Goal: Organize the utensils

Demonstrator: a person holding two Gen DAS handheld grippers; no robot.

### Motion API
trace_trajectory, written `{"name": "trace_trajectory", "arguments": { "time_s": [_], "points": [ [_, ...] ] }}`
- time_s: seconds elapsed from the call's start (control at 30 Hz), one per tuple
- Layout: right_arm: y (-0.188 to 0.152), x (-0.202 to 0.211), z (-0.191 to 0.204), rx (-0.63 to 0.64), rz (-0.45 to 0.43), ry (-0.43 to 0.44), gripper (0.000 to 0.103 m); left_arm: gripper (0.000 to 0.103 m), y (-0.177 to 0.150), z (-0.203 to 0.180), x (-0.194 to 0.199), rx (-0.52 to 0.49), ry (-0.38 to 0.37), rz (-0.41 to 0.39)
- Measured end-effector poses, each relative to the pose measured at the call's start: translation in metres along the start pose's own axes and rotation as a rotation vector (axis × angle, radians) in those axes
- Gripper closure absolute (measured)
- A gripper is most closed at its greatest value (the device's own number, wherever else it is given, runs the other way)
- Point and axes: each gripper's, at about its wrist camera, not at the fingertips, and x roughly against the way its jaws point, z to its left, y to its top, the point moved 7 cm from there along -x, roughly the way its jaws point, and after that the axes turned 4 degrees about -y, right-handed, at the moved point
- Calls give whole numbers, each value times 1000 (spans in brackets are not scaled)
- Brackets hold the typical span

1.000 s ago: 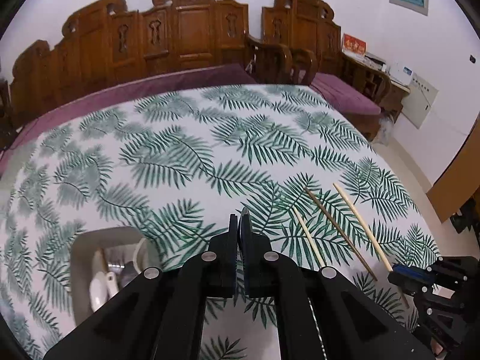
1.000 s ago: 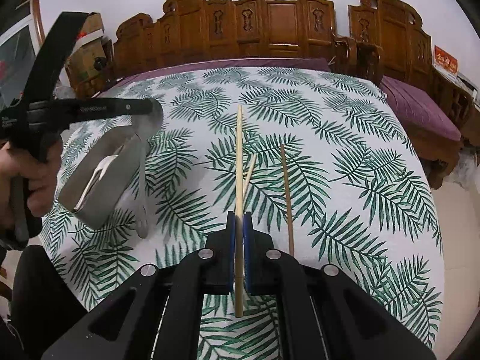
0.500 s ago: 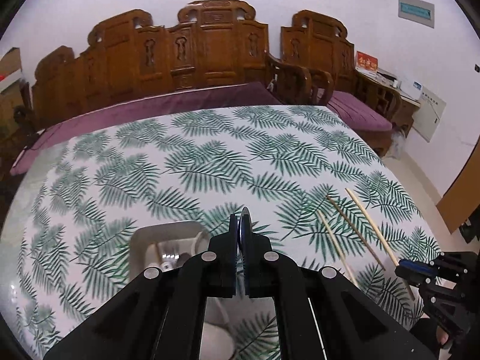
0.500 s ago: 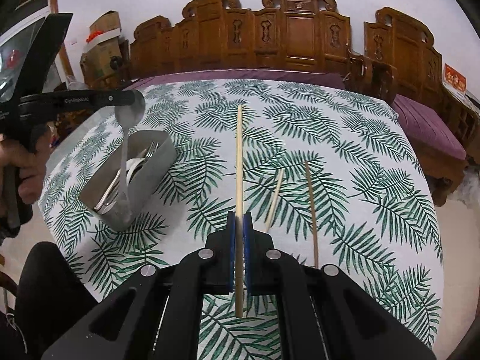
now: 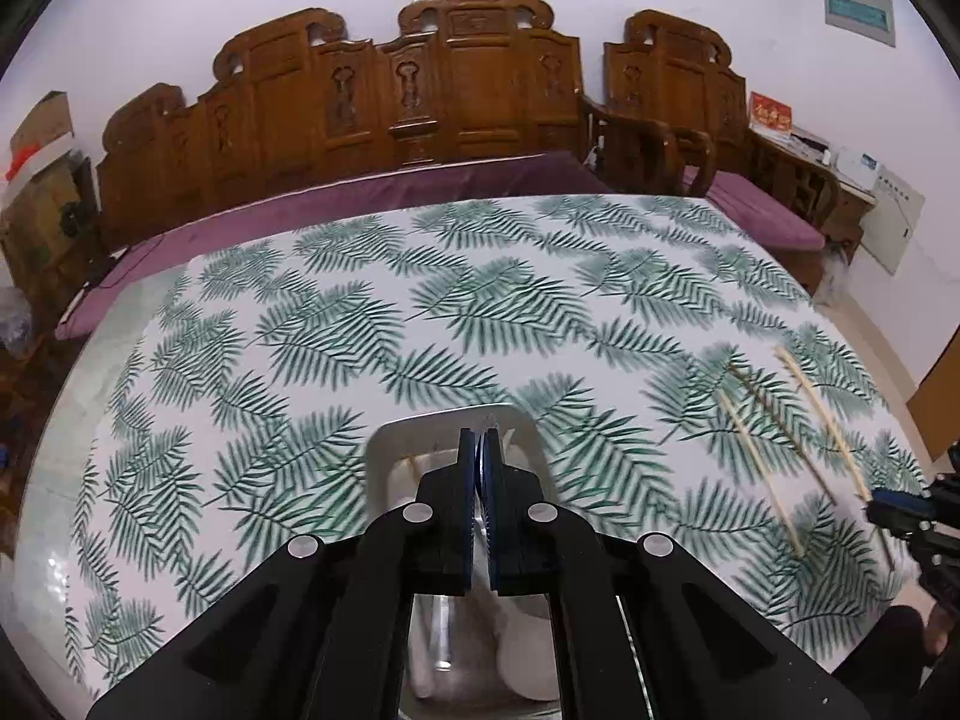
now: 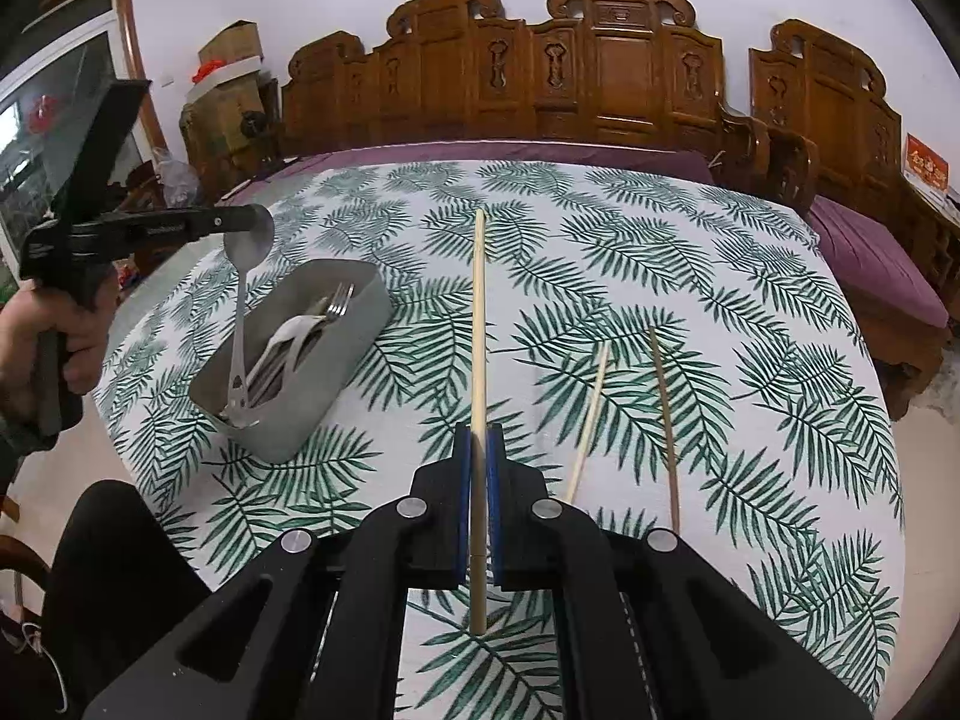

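Observation:
My left gripper (image 6: 264, 227) is shut on the bowl of a metal spoon (image 6: 239, 324). The spoon hangs handle-down, and its tip reaches into the grey tray (image 6: 336, 381), which holds forks and white spoons. In the left wrist view my left gripper (image 5: 479, 441) hovers over the tray's rim (image 5: 384, 450). My right gripper (image 6: 478, 450) is shut on a pale chopstick (image 6: 478, 312) that points away over the table. Two chopsticks lie to its right, a pale one (image 6: 591, 414) and a dark one (image 6: 663, 414). My right gripper (image 5: 894, 504) shows at the right edge of the left wrist view.
The round table wears a cloth with green fern print (image 6: 690, 276). Carved wooden chairs (image 6: 600, 78) with purple cushions ring its far side. A person's hand (image 6: 36, 336) grips the left tool, and a dark-clothed leg (image 6: 114, 558) sits at the near left edge.
My left gripper has carried the spoon over the tray, so the tray now lies straight under it. My right gripper has lifted the pale chopstick a little off the cloth.

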Motion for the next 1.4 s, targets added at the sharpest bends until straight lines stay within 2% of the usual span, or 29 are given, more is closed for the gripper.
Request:
{"name": "trace_trajectory", "arguments": {
  "time_s": [0.23, 0.43, 1.07, 1.27, 1.4],
  "points": [
    [2, -1, 13, 11, -2, 20, 97, 101, -11, 15, -21, -25, 28, 51],
    [3, -2, 19, 12, 0, 39, 97, 101, -20, 13, -45, -34, 29, 93],
    [4, -16, 26, 6, 17, 63, 97, 101, -28, 15, -99, 18, 7, 145],
    [6, -26, 35, 5, 25, 77, 97, 101, -32, 18, -103, 34, -15, 143],
    [8, -34, 42, 3, 32, 89, 97, 101, -34, 21, -91, 36, -33, 126]
  ]
}}
